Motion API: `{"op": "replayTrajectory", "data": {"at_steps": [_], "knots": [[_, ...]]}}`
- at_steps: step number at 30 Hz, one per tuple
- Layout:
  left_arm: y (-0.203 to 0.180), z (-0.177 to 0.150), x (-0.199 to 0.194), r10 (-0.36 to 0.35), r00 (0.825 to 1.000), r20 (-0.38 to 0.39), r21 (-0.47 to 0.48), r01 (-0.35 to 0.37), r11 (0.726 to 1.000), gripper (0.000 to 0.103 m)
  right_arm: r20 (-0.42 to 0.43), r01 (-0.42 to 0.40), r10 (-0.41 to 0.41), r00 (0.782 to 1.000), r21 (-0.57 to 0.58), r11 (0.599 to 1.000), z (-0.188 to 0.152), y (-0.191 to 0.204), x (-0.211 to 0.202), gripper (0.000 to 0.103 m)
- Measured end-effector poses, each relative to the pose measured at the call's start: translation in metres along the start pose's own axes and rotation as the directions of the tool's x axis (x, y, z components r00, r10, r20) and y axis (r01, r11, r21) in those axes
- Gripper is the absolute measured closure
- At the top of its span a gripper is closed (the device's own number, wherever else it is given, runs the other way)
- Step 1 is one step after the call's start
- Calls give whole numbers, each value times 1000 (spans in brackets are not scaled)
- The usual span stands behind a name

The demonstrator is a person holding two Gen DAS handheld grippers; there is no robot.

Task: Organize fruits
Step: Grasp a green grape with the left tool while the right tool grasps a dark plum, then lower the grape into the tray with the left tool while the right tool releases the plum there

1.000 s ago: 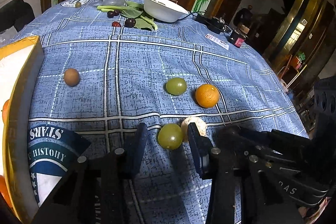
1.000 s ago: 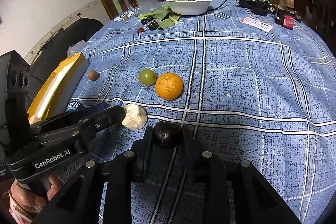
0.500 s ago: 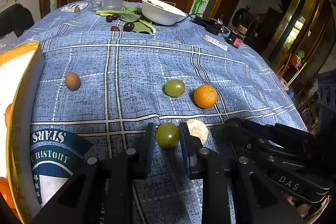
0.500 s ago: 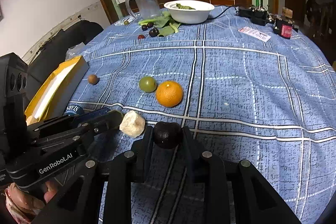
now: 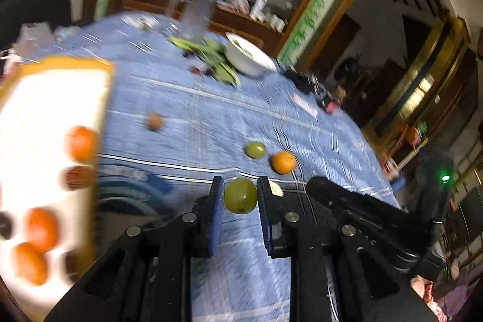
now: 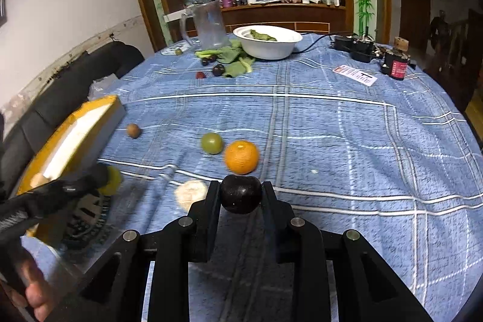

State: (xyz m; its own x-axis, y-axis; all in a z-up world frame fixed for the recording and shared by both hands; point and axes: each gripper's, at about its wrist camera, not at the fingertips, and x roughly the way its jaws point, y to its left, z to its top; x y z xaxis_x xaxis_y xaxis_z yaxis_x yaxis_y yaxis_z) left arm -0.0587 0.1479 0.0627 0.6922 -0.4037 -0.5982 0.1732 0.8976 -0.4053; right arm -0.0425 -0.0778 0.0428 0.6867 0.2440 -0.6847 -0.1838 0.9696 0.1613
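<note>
My left gripper is shut on a green fruit and holds it above the blue cloth, near the yellow-rimmed white box. The box holds several oranges and dark fruits. My right gripper is shut on a dark plum low over the cloth. On the cloth lie another green fruit, an orange, a small brown fruit and a pale lump. The left gripper also shows in the right wrist view.
A white bowl, a clear jug, green leaves and small dark fruits stand at the far side. A power adapter, a dark jar and a card lie far right.
My left gripper has closed on the green fruit, lifted it and swung left towards the box. My right gripper still holds the plum and has risen slightly.
</note>
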Motion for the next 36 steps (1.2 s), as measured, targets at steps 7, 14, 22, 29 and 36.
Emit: {"op": "replayTrajectory", "data": {"at_steps": [7,14,22,29,36], "knots": [[65,2,-81,229,965,126,-124,-214,969,82,-30,-170,168,985,-64,983,4,69,-11,74],[134,-17,-102,395,915,84,-273,-361,892,81,-122,-328,311,943,-172,929,1,167,2,74],[161,-26,-110,422,902,86,-314,-378,871,81,-195,-361,314,929,-290,886,-4,242,26,73],[163,-31,-117,400,911,95,-327,-351,877,73,-267,-351,276,923,-293,890,3,263,66,73],[171,-32,-132,392,913,111,-388,-323,863,44,-266,-341,266,927,-296,892,11,270,72,65]]}}
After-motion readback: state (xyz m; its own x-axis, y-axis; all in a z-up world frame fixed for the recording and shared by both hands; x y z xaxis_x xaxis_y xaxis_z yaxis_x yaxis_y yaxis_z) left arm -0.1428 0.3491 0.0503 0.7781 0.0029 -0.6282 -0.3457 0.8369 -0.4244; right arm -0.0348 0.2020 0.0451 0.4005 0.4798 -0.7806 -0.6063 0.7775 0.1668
